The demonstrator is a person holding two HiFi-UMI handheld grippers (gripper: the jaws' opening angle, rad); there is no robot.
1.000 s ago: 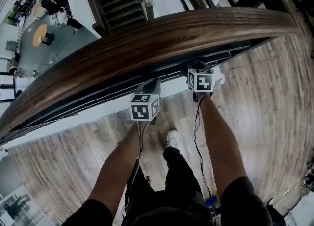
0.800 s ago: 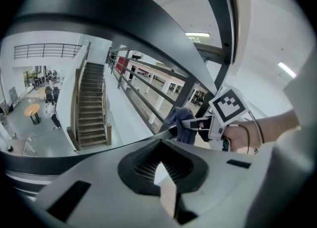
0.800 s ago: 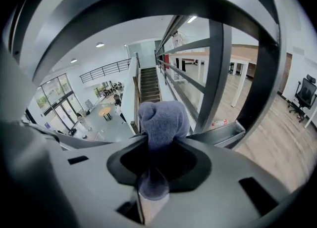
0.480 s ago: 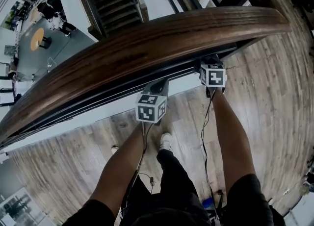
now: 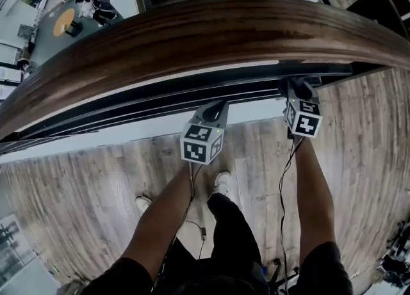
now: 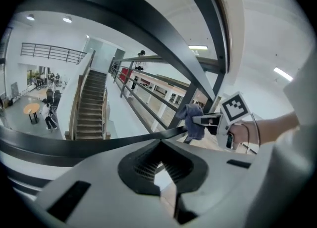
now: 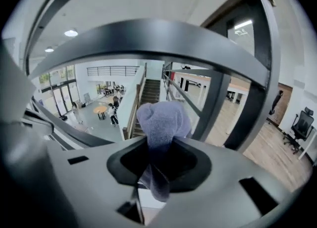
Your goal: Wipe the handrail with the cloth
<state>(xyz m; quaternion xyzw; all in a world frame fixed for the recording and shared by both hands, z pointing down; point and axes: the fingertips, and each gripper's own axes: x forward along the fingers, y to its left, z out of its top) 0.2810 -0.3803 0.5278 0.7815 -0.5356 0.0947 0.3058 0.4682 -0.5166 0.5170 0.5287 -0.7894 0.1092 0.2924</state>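
Handrail (image 5: 211,38) ran left to right across the head view, with both tools just beneath its near edge. In the left gripper view, the left hand-held gripper (image 6: 159,170) was pressed together and empty. In the right gripper view, the right hand-held gripper (image 7: 156,172) was clamped on the cloth (image 7: 162,120), so it likely needed lifting onto the handrail.

Bunched blue-grey cloth (image 7: 161,123) sits below the dark, curved wooden handrail (image 5: 192,38).

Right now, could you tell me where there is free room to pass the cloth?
The wooden handrail is bare on top along all that shows. Underneath is crowded: the right gripper with the cloth and the left gripper sit close by the dark bars.
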